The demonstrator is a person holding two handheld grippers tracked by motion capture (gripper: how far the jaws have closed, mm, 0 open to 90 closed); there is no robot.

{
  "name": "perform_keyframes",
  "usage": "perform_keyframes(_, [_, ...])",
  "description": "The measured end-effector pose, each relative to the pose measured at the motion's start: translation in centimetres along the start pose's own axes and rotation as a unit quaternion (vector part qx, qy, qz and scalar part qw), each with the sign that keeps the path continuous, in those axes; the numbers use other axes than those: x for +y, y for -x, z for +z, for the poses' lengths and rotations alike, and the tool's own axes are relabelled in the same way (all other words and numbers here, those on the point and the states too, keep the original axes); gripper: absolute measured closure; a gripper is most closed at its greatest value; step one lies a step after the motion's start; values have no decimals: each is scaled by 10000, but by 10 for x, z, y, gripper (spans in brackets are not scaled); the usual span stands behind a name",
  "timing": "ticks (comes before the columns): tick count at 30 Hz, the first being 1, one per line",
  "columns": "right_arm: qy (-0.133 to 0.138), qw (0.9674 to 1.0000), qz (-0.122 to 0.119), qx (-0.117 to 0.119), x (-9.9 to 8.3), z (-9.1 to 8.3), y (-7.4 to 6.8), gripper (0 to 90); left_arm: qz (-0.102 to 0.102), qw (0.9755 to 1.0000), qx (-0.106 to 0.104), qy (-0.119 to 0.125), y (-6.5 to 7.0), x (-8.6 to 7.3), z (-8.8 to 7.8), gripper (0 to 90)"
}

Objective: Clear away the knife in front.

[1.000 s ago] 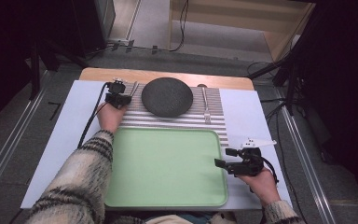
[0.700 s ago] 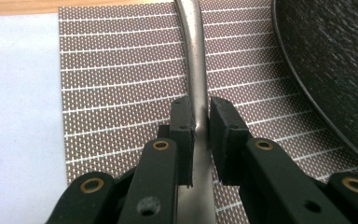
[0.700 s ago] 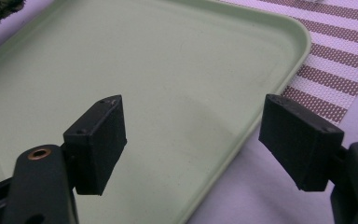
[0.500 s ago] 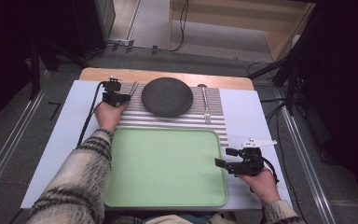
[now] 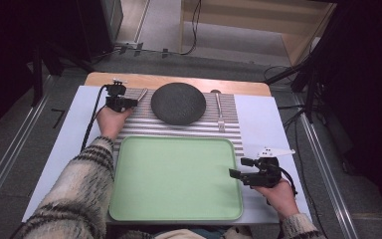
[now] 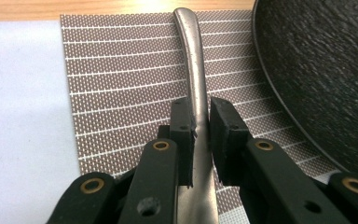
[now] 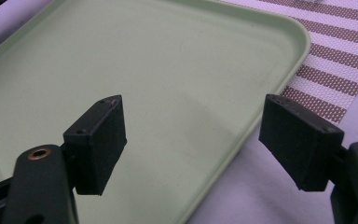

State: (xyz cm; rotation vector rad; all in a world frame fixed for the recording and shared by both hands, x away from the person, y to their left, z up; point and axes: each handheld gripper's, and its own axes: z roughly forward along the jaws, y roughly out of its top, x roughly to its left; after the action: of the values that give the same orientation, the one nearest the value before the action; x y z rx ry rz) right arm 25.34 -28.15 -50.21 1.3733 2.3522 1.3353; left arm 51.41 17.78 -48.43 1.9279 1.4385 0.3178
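My left gripper (image 6: 200, 133) is clamped on the spoon handle (image 6: 192, 70) lying on the striped mat (image 6: 121, 84) beside the dark plate (image 6: 321, 70). The thin, slick handle could twist loose when lifted. My right gripper (image 7: 205, 140) hangs agape above the tray (image 7: 168, 70).

Dim room behind the table

A grey floor (image 5: 159, 30), black cables (image 5: 195, 25) and a wooden unit (image 5: 258, 20) are seen beyond.

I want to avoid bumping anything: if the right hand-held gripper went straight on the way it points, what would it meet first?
Probably the green tray: the right hand-held gripper, jaws open and empty, points across its near rim toward its bare floor. Depth is unclear.
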Motion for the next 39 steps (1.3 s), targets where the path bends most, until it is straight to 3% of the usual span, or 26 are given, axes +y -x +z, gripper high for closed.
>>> perform_keyframes(21, [15,10000,-5,2,0,0,1,209,301,9987,-408,50,14,4,-26,809])
perform_keyframes(39, [60,10000,5,35,1,0,1,207,661,9937,-904,-34,32,1,-41,809])
